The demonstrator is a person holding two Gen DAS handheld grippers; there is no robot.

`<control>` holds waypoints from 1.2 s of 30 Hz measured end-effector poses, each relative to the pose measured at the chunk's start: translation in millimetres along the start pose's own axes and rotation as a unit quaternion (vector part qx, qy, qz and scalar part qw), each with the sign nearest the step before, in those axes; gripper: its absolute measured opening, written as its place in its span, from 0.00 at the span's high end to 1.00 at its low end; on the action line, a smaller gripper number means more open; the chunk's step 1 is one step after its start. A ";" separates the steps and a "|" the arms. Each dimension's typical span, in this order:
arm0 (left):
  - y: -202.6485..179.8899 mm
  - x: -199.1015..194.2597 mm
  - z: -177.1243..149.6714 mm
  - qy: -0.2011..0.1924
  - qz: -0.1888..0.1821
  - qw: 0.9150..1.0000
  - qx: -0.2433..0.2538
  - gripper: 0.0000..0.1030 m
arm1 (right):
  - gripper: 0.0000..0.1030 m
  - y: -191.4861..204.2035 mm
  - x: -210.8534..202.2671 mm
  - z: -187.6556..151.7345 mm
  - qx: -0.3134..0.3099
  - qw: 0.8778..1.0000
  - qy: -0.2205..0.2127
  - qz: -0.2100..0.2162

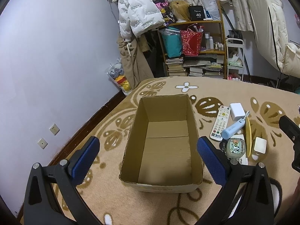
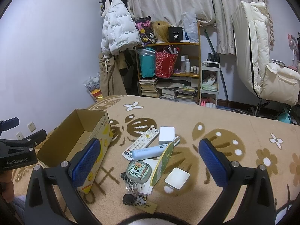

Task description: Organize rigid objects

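Blue pads of the right gripper [image 2: 149,156] stand wide apart above the small pile on the blanket [image 2: 234,127], and the left gripper [image 1: 148,154] hangs equally spread over the cardboard box [image 1: 193,120], which holds nothing. A good first pick is probably the light-blue tube [image 2: 148,151] lying on top, closed on across its width. Only the right wrist view shows the keys [image 2: 132,195] beneath the cartoon case [image 2: 139,170]; the left view alone reveals the box's bare floor.
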State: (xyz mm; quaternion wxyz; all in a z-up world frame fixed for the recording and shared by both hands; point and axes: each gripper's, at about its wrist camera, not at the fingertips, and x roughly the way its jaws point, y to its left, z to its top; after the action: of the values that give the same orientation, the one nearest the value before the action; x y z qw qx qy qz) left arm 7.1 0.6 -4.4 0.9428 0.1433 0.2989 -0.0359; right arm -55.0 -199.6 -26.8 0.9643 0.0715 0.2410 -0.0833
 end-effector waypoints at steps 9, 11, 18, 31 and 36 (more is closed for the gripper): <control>-0.3 1.5 -0.9 0.001 -0.002 1.000 -0.002 0.00 | 0.00 0.0 0.4 0.0 0.000 1.000 0.001 0.000; -0.7 1.5 -1.0 0.002 -0.001 1.000 -0.001 0.00 | 0.00 0.2 0.5 0.1 -0.001 1.000 0.001 0.000; -0.9 2.4 -1.4 0.002 0.000 1.000 0.000 0.00 | 0.00 0.3 0.4 1.0 -0.001 1.000 0.001 0.001; 0.2 3.7 -0.5 0.004 -0.001 1.000 0.000 0.00 | 0.00 2.7 5.0 -5.4 -0.002 1.000 0.007 0.005; 1.8 10.2 4.0 0.001 0.011 1.000 0.006 0.00 | 0.00 3.7 14.6 -6.6 0.001 1.000 0.022 0.010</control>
State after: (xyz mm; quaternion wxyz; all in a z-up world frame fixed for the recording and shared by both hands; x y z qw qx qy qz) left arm 17.9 1.3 -6.6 0.9419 0.1528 0.2979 -0.0269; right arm -44.6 -196.7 -39.1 0.9595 0.0766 0.2614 -0.0724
